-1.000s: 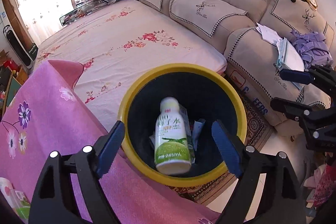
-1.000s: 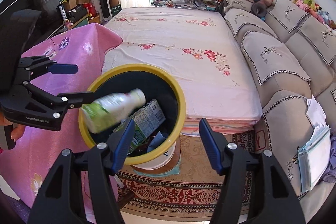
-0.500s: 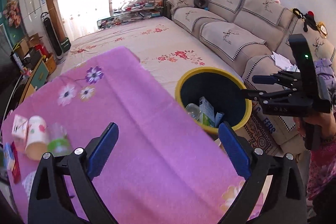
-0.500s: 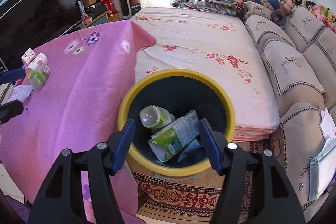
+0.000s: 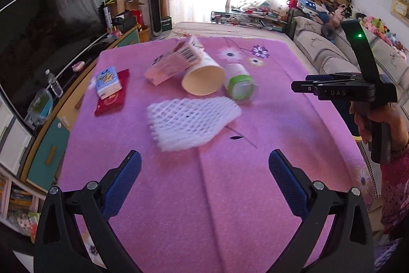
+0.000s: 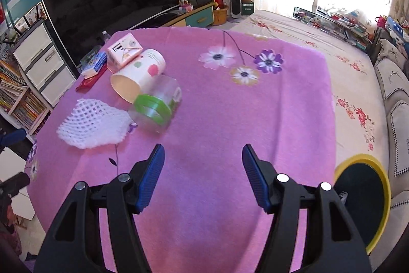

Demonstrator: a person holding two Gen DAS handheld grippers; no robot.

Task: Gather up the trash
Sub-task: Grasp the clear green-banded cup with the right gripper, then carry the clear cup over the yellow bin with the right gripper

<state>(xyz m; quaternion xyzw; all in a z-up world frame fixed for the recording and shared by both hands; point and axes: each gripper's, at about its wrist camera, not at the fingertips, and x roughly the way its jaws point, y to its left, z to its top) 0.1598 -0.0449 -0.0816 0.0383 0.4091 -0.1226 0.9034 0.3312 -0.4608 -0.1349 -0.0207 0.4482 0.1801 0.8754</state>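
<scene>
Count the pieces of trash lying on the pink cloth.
6: white foam net nearest; clear green-banded plastic cup and spotted paper cup behind it; pink carton beside that; blue-white carton on a red packet far left.

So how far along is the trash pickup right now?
Partly done, it seems. Both the left gripper and right gripper are open and empty. Left on the pink cloth: foam net, paper cup, plastic jar, cartons and a red packet. The bin's contents aren't visible.
</scene>
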